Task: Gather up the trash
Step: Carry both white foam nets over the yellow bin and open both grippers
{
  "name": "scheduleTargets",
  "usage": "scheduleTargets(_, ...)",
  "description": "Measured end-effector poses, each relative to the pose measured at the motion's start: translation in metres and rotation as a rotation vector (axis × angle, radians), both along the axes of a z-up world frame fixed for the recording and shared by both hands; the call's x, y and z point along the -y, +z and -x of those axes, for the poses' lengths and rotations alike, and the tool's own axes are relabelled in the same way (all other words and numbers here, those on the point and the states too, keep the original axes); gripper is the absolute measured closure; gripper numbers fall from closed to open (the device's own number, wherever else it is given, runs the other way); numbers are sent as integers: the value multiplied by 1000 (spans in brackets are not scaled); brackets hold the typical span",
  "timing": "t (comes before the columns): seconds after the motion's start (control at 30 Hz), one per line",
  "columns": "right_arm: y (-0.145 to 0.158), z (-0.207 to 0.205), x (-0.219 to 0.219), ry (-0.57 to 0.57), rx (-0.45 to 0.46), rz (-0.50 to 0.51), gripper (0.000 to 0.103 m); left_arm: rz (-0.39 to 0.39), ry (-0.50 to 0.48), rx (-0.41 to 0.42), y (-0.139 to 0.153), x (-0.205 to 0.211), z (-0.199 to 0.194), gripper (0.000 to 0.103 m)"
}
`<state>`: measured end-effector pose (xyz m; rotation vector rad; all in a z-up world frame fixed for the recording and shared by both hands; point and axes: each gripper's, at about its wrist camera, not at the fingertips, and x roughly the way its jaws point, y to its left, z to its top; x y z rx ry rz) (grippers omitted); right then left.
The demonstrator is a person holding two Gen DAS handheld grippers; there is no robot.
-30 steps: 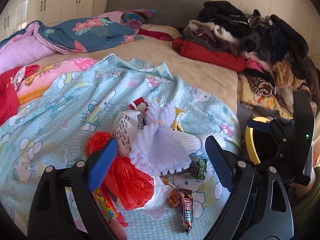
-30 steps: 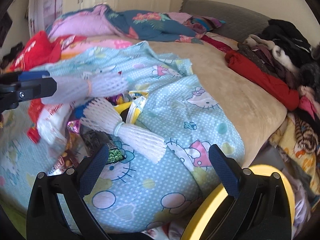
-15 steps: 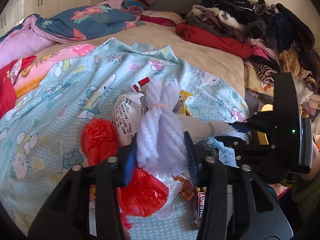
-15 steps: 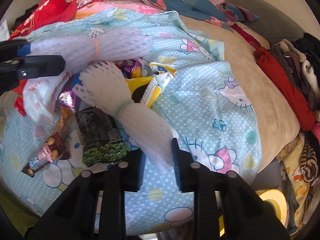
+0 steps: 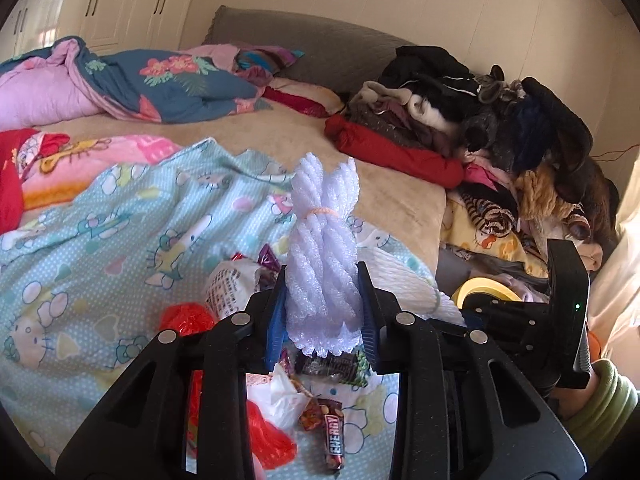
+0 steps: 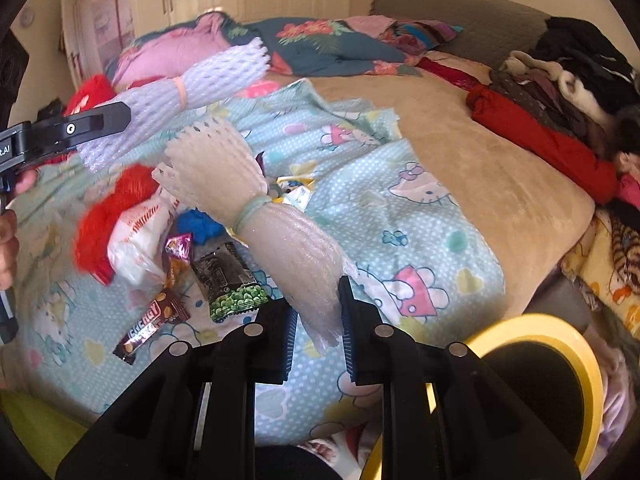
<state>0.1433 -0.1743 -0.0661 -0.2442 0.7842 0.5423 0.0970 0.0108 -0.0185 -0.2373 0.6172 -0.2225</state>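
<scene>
Your left gripper [image 5: 323, 308] is closing, its jaws pinching the lower end of the bluish foam net bundle [image 5: 323, 240], which stands upright above the litter on the Hello Kitty sheet [image 5: 100, 240]. Your right gripper [image 6: 318, 320] is closing too, clamped on the tail of the cream foam net bundle [image 6: 256, 216], whose far end slants over the pile. Under both bundles lie the red plastic bag [image 6: 116, 216], white bag [image 6: 136, 236], green-pea snack wrapper [image 6: 228, 280] and Energy bar [image 6: 150, 322], while the yellow-rimmed bin [image 6: 560, 344] sits just beside your right gripper at the bed's edge, clothes pile [image 5: 500, 120] beyond.
</scene>
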Motion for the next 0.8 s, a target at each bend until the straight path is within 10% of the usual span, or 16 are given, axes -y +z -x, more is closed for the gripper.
scheduleTargets(0.8,21,35,122,-304,-26,-225,84,4,-135,45,17,64,13,79)
